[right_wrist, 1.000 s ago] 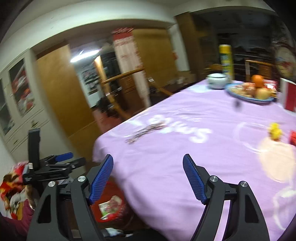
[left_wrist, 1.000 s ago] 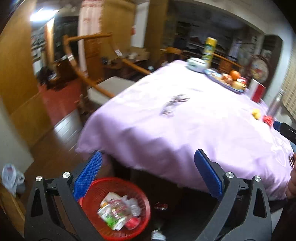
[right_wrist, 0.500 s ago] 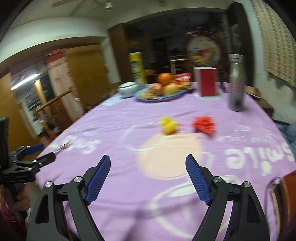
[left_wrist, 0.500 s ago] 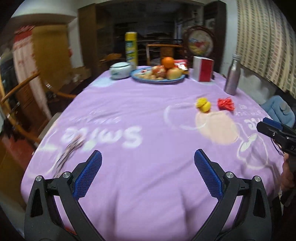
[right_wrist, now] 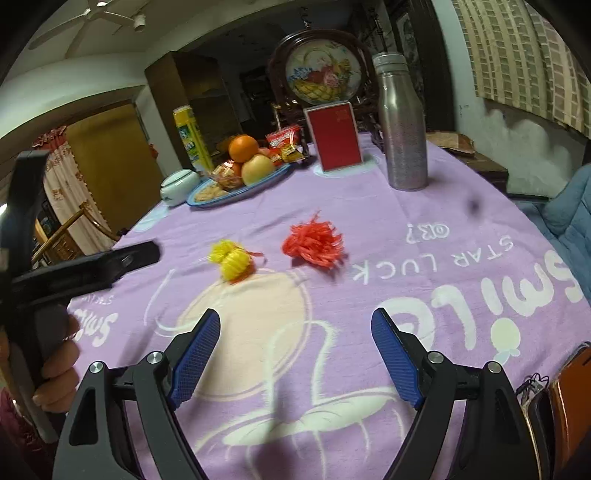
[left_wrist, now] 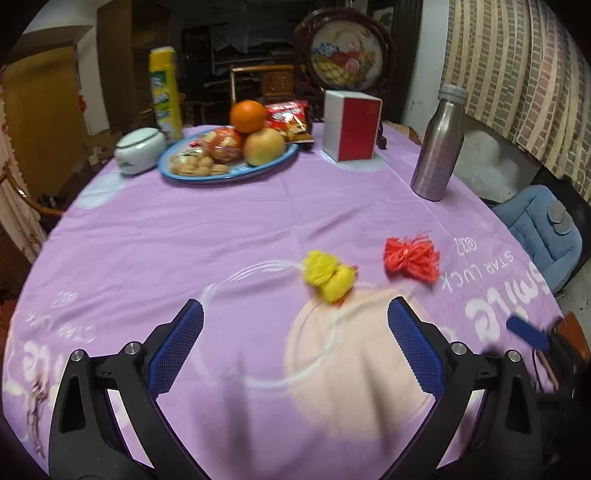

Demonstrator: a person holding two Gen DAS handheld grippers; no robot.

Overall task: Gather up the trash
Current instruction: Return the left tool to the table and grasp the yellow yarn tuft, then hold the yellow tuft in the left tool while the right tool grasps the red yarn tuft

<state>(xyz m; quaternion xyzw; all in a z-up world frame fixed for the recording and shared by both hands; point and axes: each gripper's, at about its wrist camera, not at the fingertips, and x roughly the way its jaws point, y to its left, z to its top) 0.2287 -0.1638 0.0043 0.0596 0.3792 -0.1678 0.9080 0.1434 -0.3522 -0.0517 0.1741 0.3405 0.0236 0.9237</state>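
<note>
Blue-padded fingers of your left gripper (left_wrist: 295, 332) and right gripper (right_wrist: 295, 343) stand wide apart, holding nothing, above the near edge of a table under a purple tablecloth (left_wrist: 207, 236). Mid-table lie a yellow yarn scrap (left_wrist: 328, 276) and, just beside it toward the right edge, a red yarn scrap (left_wrist: 412, 258). Toward the far edge stand a fruit plate (left_wrist: 229, 173), a red box (left_wrist: 352, 125) and a steel bottle (left_wrist: 437, 144). Only your right view shows the ceiling fan (right_wrist: 92, 14) and your left hand (right_wrist: 55, 369) gripping its handle at the table's left edge.
</note>
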